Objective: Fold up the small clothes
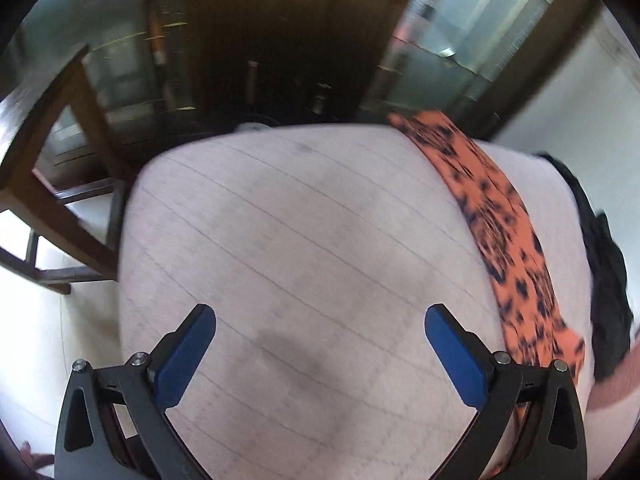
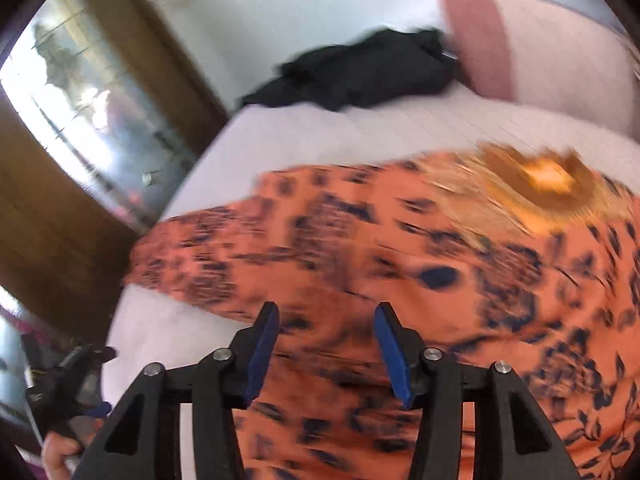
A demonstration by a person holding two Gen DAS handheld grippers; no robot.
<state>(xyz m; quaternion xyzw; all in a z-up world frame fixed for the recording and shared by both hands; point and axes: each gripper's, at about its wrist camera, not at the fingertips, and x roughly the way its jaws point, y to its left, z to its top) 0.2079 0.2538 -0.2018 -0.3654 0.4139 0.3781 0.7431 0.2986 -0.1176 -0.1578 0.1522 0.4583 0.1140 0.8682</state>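
Everything sits on a pale bed cover (image 1: 304,240), soft-looking fabric with thin dark lines running across it like a loose grid. The orange garment (image 2: 400,264) is thin, floppy cloth printed with dark navy blotches and flowers, spread flat over the cover and running off toward its far edge as a long strip. It has a shiny gold patch (image 2: 544,180) near one end, too blurred to read. Beyond it, at the cover's edge, there's a crumpled black garment (image 2: 360,68), matte and bunched up.

The left gripper (image 1: 320,356), black frame with blue flat pads, stands wide open over bare cover beside the orange cloth, nothing in it. The right gripper (image 2: 326,352) hangs partly open right over the orange garment, pads clear of it, holding nothing.
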